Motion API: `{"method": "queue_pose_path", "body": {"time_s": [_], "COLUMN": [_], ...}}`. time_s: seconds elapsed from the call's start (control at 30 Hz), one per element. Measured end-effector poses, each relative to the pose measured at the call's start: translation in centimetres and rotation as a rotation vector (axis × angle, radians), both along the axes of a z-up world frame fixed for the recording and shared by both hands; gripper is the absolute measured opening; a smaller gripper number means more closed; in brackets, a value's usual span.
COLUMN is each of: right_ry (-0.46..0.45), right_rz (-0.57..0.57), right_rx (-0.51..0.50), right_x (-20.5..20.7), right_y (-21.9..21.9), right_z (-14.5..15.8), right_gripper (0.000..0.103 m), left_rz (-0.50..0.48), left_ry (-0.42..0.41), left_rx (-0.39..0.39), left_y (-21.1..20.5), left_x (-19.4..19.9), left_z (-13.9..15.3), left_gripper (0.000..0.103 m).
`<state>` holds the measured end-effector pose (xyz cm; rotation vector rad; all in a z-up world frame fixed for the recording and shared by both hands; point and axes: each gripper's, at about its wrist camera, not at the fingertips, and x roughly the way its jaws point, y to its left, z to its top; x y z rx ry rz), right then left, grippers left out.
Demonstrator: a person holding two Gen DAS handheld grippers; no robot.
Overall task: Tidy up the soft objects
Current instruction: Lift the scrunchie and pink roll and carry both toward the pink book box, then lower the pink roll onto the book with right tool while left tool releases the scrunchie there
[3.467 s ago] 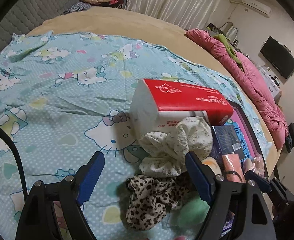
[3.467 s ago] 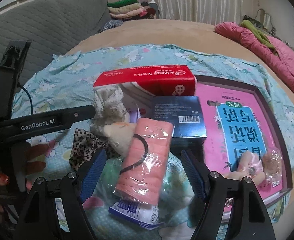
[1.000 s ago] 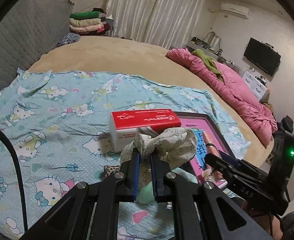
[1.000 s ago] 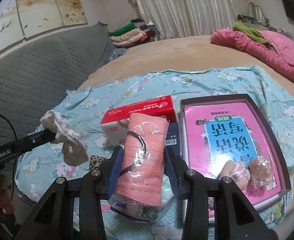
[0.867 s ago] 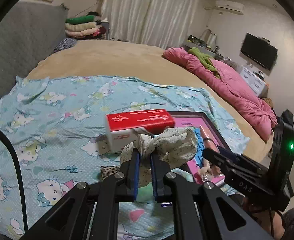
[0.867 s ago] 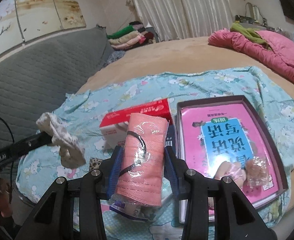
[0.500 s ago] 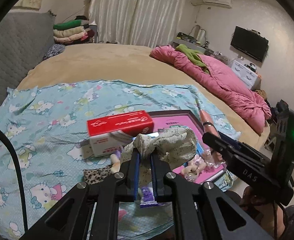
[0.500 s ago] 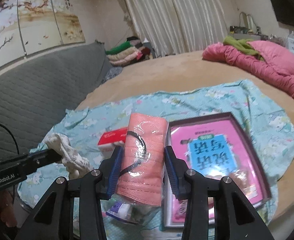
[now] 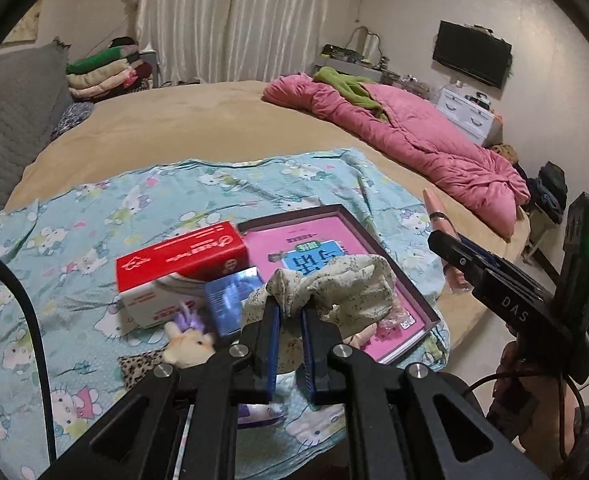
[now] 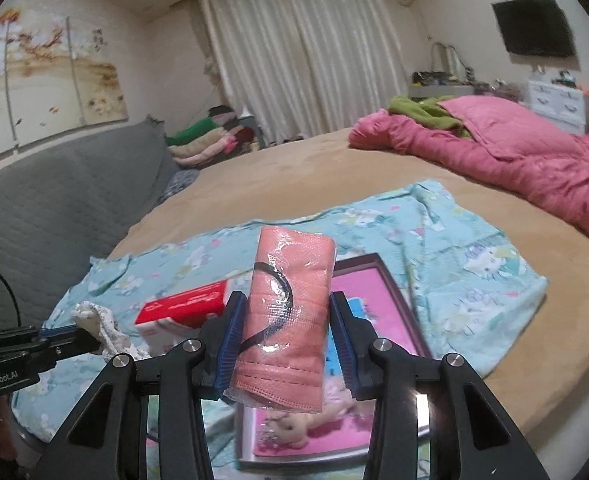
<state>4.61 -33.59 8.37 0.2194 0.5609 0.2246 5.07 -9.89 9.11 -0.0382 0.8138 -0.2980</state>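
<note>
My left hand-held gripper (image 9: pixel 290 312) clamped on a crumpled cream speckled cloth (image 9: pixel 334 288), my right hand-held gripper (image 10: pixel 286 320) gripping a plastic-wrapped pack of pink face masks (image 10: pixel 286 320), both held above the cartoon-cat turquoise sheet (image 9: pixel 94 216) on the bed, red tissue box (image 9: pixel 182 256) below

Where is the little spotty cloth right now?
In the left wrist view the spotty cloth is pinched in the left tongs, lifted in front of the pink book.
</note>
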Motion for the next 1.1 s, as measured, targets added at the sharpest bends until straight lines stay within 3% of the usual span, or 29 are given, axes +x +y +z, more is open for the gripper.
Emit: {"method": "queue_pose_path", "body": {"time_s": [0.67, 1.1], "right_ry": [0.081, 0.118], "right_rz": [-0.067, -0.057], "right_rx": [0.004, -0.030], "right_x": [1.2, 1.5], "right_y": [-2.7, -2.2], "right_z": [-4.5, -6.9], "right_gripper": [0.044, 0.044], "left_rz": [-0.034, -0.042], "left_ry": [0.085, 0.142], "left_rx": [0.050, 0.105], "left_y": [-5.0, -7.5], "left_x": [4.2, 6.9], "left_z": [-4.0, -7.8], "left_gripper": [0.011, 0.011]}}
